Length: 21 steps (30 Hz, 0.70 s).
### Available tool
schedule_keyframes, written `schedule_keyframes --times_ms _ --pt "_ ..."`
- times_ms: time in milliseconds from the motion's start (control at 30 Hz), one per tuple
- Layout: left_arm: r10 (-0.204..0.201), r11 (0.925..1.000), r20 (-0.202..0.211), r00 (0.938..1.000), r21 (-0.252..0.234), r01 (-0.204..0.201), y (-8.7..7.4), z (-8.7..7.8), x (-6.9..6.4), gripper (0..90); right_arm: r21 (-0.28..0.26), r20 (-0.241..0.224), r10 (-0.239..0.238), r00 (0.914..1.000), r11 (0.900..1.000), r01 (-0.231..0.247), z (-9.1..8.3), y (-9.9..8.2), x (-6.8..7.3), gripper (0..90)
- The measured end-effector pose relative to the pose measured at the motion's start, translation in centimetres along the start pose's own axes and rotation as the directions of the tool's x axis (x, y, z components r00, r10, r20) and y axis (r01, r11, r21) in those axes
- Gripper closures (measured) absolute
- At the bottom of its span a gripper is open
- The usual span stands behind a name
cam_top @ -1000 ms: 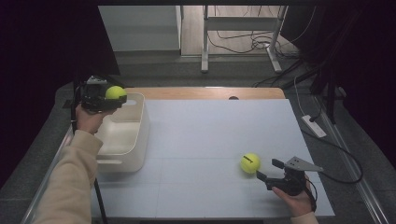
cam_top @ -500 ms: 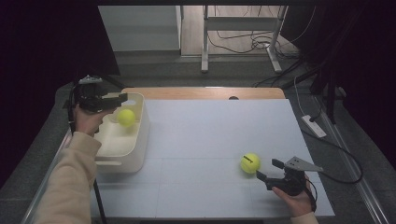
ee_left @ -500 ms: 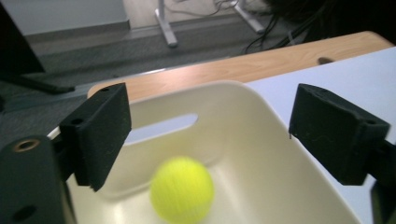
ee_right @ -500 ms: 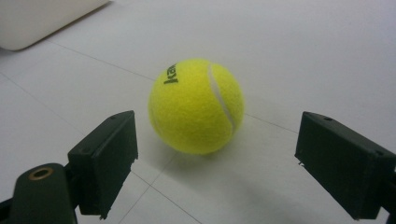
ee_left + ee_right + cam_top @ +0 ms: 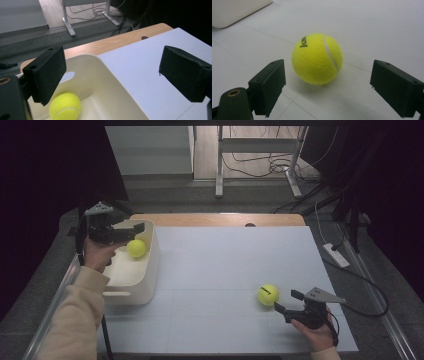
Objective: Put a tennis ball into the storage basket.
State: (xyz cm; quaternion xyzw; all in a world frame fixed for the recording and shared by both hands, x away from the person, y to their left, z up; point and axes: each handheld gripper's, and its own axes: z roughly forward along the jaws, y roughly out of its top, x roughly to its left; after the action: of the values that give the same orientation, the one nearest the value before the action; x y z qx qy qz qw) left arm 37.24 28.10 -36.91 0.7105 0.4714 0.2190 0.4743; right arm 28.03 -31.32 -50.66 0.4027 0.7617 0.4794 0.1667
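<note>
My left gripper (image 5: 131, 231) has just opened over the cream bin (image 5: 150, 270), empty, one tennis ball (image 5: 136, 248) inside. My right gripper (image 5: 287, 304) sits spread, just behind the second tennis ball (image 5: 268, 294), not touching it.

The only lettering that can be read stands on the tennis ball (image 5: 317, 59) lying on the white table: in the right gripper view, dark letters run slantwise along its upper left side, beside the white seam, and they read "ka", with what may be the start of a third letter before the print curves out of sight around the ball. In the high view the same ball (image 5: 268, 294) carries a small dark mark, too small to read.
</note>
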Motion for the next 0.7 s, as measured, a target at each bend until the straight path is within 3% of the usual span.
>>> schedule_keyframes --times_ms 267,433,700 --pt "0.017 0.9995 0.057 0.9982 -0.029 -0.016 -0.3 -0.2 -1.5 8.6 0.000 0.000 0.007 1.0000 1.0000 -0.007 0.1 0.1 -0.1 12.9" --pt "0.048 0.9984 0.094 0.9944 -0.035 -0.045 -0.5 -0.5 -2.8 8.8 0.000 0.008 0.007 0.9999 1.0000 -0.007 0.1 0.1 -0.1 12.9" --pt "0.062 0.9977 0.135 0.9889 -0.038 -0.057 -1.0 -0.5 -4.1 9.1 -0.002 0.006 0.006 1.0000 1.0000 -0.006 0.1 0.1 0.0 12.9"
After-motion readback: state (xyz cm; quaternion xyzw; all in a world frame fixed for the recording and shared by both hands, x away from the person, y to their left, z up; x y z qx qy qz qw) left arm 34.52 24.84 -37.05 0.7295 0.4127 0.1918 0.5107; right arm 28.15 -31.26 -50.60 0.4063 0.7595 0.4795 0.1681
